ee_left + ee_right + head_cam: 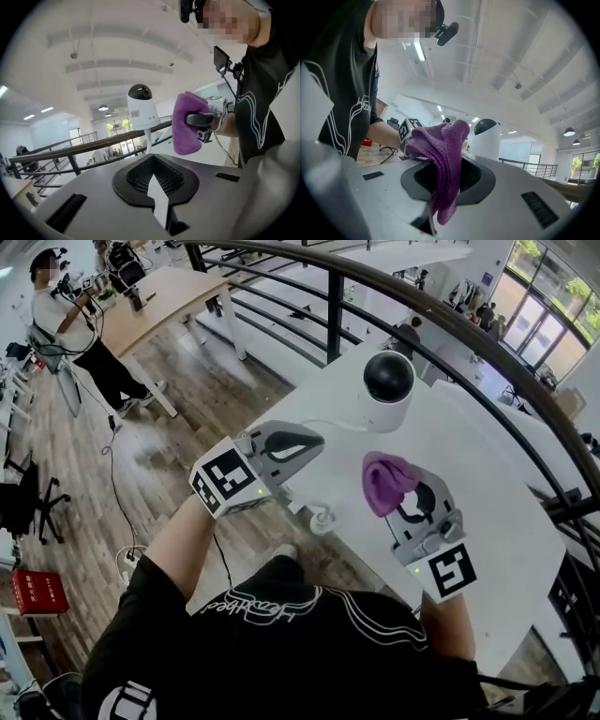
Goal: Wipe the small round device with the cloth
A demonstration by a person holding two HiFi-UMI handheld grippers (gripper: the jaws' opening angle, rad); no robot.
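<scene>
The small round device [386, 390], a white body with a black dome, stands upright at the far side of the white table [487, 474]. My right gripper [401, 491] is shut on a bunched purple cloth [384, 482], held above the table a short way in front of the device. In the right gripper view the cloth [443, 159] hangs between the jaws, with the device [486, 138] behind it. My left gripper [317, 439] hovers to the left of the device with its jaws shut and nothing in them. The left gripper view shows the device [142, 110] and the cloth [186, 124] ahead.
A white cable [314, 424] runs left from the device along the table. A dark curved railing [450, 329] passes behind the table. The table's left edge drops to a wooden floor [187, 409]. A person [70, 329] stands by a wooden table [169, 296] far left.
</scene>
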